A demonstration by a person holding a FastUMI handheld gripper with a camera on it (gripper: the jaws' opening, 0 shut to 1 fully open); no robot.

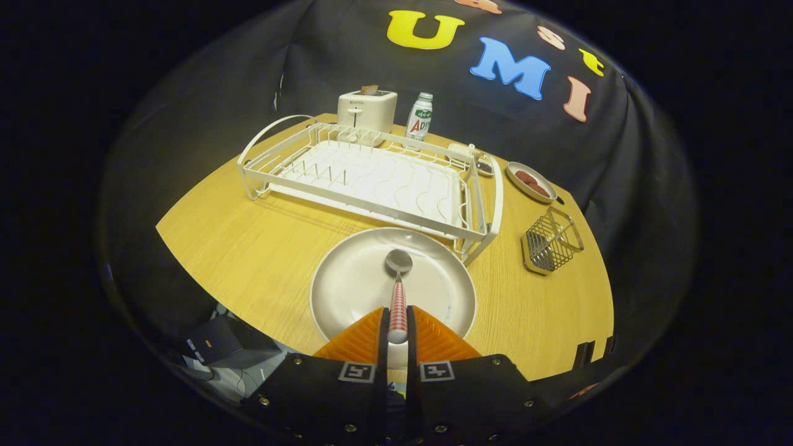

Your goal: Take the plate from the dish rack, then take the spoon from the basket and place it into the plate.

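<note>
The hand-held gripper (pixel 397 322) has its two fingers drawn almost together, with only the handle of a spoon (pixel 398 291) between them. Both fingers press on that handle, so it is firmly held. The spoon is a slim one with a red-and-white checked handle and a round silver metal bowl.

Taking the large round off-white plate (pixel 353 285) as the landmark: the spoon's bowl is over the plate's middle, a little toward its far rim. Whether the bowl rests on the plate or hangs just above it is hard to judge from this angle. The plate lies flat on the pale wooden table (pixel 248 248), just in front of the white wire dish rack (pixel 372 179), whose near corner almost meets the plate's far rim. The rack's slots hold no dishes. To the right of the plate, apart from it, a small dark wire basket (pixel 551 241) stands with nothing visible inside.

Beyond the rack, far from the plate, are a cream toaster (pixel 367 110), a small white bottle (pixel 419 118) and a shallow dish of dark red pieces (pixel 531 181).

As a judgement, the plate step is done and the spoon is out of the basket; what remains is to lower it if needed, open the fingers and let it lie in the plate.
</note>
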